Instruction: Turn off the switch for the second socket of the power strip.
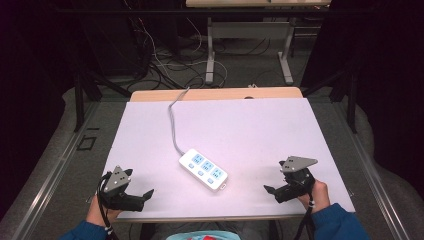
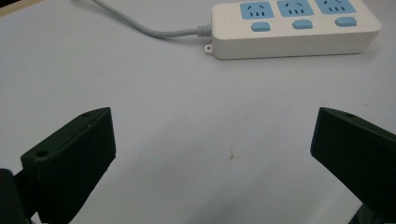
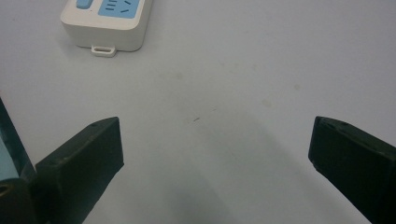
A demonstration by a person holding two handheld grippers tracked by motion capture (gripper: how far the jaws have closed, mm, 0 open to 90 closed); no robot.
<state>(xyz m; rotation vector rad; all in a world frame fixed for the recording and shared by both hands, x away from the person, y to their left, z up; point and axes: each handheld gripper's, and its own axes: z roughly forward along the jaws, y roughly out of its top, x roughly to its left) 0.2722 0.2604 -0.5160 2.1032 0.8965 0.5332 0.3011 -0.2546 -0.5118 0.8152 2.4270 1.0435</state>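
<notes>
As the person's blue sleeves enter from the near edge of the table (image 1: 150,130), each hand holds a black two-jaw gripper low over the pale white surface. The left gripper (image 1: 147,194) sits at the near left corner, its jaws spread wide with nothing between them; in the left gripper view (image 2: 212,144) the jaws frame bare tabletop with a small brown speck. The right gripper (image 1: 270,190) sits at the near right, just in from the edge, its jaws likewise spread wide and empty, as the right gripper view (image 3: 215,144) confirms. Both grippers point inward toward the middle and carry a grey three-cornered plate on top. Between them and a little farther back lies a white power strip (image 1: 203,169), flat on the table, angled diagonally, with three blue sockets and three blue switches. It touches neither gripper. Its grey cord (image 1: 173,120) curves away toward the far wooden edge of the table. Beyond the table are a dark floor with tangled cables and the legs of another desk (image 1: 210,50).
</notes>
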